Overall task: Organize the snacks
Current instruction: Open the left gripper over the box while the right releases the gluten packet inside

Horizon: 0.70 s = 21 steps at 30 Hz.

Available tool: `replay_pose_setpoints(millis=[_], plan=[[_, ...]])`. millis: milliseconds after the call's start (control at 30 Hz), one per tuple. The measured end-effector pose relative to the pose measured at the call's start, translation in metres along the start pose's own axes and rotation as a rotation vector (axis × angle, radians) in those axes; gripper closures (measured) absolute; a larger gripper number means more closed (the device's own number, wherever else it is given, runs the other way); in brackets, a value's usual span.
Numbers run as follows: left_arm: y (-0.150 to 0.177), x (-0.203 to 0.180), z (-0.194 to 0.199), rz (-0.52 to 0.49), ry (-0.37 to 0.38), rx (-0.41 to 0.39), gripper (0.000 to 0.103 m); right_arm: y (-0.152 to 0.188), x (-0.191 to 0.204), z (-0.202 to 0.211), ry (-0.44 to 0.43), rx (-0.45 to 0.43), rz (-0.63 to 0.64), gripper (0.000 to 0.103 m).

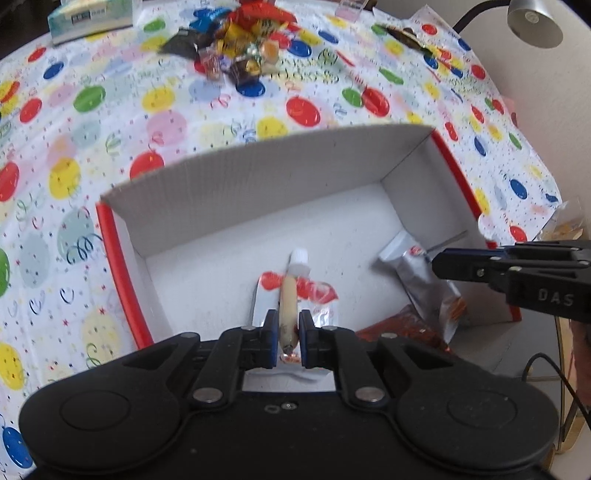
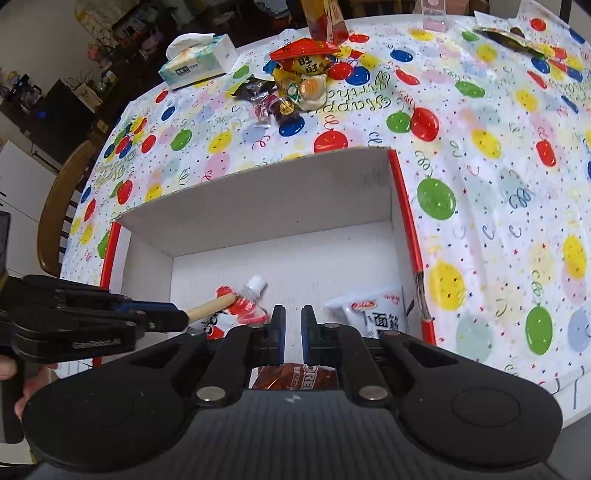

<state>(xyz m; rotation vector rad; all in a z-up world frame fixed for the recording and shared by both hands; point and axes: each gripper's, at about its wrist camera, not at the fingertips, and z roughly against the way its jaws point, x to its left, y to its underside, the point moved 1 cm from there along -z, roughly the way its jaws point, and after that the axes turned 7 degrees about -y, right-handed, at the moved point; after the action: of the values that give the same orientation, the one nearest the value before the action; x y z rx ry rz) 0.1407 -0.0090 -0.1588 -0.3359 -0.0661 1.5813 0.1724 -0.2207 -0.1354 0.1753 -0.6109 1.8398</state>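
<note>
Inside the box (image 1: 229, 170), white within and red-edged, three snack items show in the left wrist view: one red-and-silver pouch (image 1: 317, 291) with a white cap, one silver packet (image 1: 417, 273) at about 3 o'clock, and one reddish-brown packet (image 1: 402, 328) at about 4 o'clock near the front wall. The right wrist view shows the same three: the pouch (image 2: 240, 306), the white-and-silver packet (image 2: 373, 310) printed with characters, and the brown packet (image 2: 295, 376) just under the gripper body.

Beyond the box, at 12 o'clock, one pile of loose snacks (image 1: 236, 40) sits on the balloon-print tablecloth (image 1: 74, 147), well apart from the box. One tissue box (image 1: 88, 18) stands at about 10 o'clock, one dark wrapper (image 1: 406, 35) lies at 1 o'clock, and one lamp (image 1: 535, 22) hangs at the far right. A wooden chair (image 2: 59, 206) shows at 9 o'clock in the right wrist view.

The left gripper (image 1: 288, 332) is closed narrowly on the pouch's beige edge, which runs out toward 12 o'clock, with the cap farthest away, over the box floor. The right gripper (image 2: 293, 328) holds nothing, its jaws narrowly apart above the box, the silver packet just beside it at 2 o'clock.
</note>
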Motion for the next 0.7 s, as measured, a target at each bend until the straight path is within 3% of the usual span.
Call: replay_pose_setpoints(millis=[333, 700], plan=[[0.012, 0.001, -0.008, -0.018, -0.018, 0.038, 0.094, 0.006, 0.001, -0.002, -0.040, 0.016, -0.005, 0.094], [0.016, -0.011, 0.011, -0.069, -0.008, -0.007, 0.094, 0.007, 0.015, 0.009, -0.054, -0.007, 0.040, 0.094]])
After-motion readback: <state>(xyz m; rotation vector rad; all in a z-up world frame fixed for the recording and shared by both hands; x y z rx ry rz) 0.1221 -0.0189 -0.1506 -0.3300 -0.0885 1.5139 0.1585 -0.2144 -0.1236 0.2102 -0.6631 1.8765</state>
